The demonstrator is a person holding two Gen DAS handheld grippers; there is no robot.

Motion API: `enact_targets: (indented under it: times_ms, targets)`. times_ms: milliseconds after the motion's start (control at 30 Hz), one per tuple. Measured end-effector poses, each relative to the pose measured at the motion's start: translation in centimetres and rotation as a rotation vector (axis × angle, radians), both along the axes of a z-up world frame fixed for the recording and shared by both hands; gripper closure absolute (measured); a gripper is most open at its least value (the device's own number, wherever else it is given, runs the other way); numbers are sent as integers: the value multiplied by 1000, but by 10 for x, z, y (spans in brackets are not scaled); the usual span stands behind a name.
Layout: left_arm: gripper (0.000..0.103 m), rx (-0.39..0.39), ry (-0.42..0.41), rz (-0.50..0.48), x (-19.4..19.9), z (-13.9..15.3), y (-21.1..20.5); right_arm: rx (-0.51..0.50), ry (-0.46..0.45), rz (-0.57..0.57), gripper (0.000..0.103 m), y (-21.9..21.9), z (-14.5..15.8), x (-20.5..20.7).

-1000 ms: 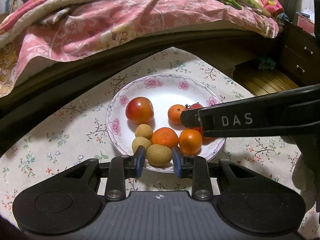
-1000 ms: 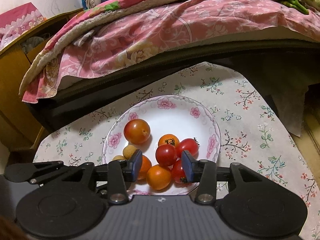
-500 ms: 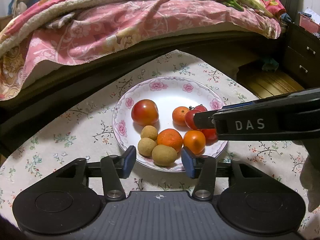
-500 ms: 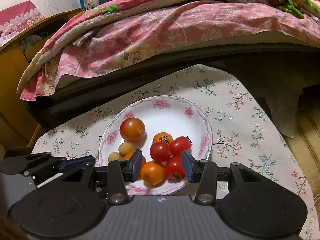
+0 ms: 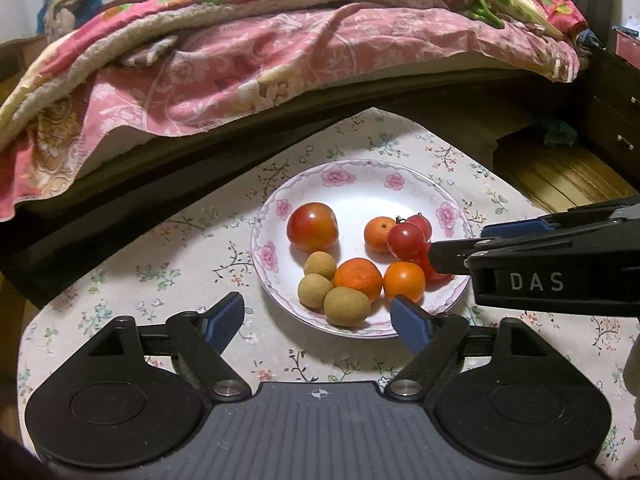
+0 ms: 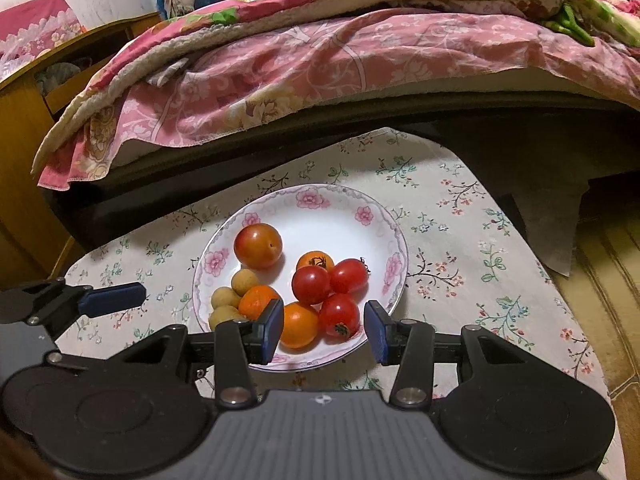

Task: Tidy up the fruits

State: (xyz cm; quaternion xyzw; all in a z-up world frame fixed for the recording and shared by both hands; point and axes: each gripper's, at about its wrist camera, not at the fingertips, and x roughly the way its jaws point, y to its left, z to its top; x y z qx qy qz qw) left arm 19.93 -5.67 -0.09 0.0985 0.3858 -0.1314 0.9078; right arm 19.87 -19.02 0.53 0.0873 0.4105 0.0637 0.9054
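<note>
A white plate (image 5: 360, 184) (image 6: 320, 216) with pink flowers sits on the floral cloth. It holds a large tomato (image 5: 312, 227) (image 6: 258, 245), three small orange citrus fruits (image 5: 358, 279), three tan longans (image 5: 346, 306) (image 6: 245, 282) and three cherry tomatoes (image 6: 311, 284) (image 5: 406, 235). My left gripper (image 5: 320, 318) is open and empty just short of the plate's near rim. My right gripper (image 6: 324, 326) is open, its fingers on either side of an orange fruit (image 6: 298, 325) and a cherry tomato (image 6: 339, 316), touching neither. Its dark body enters the left wrist view from the right.
A bed with a pink flowered quilt (image 5: 280, 52) stands just behind the small table. The cloth-covered table (image 5: 168, 264) drops off at left and right. Dark drawers (image 5: 612, 120) and wooden floor (image 5: 560, 176) lie to the right, and a wooden cabinet (image 6: 24, 128) to the left.
My left gripper let go of the near longan, opened wide and drew back from the plate. My right gripper opened wider and pulled back slightly.
</note>
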Motion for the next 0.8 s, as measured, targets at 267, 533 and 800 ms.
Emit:
enact_targets:
  times_ms: [267, 533, 800]
  targets:
    - [7, 0, -19, 44, -1, 3, 4, -6, 2, -16, 54, -2, 2, -8]
    - [0, 20, -56, 69, -12, 8, 5, -11, -24, -33, 53, -1, 11, -22]
    - [0, 5, -57, 119, -20, 12, 14, -5, -28, -58, 53, -4, 16, -36]
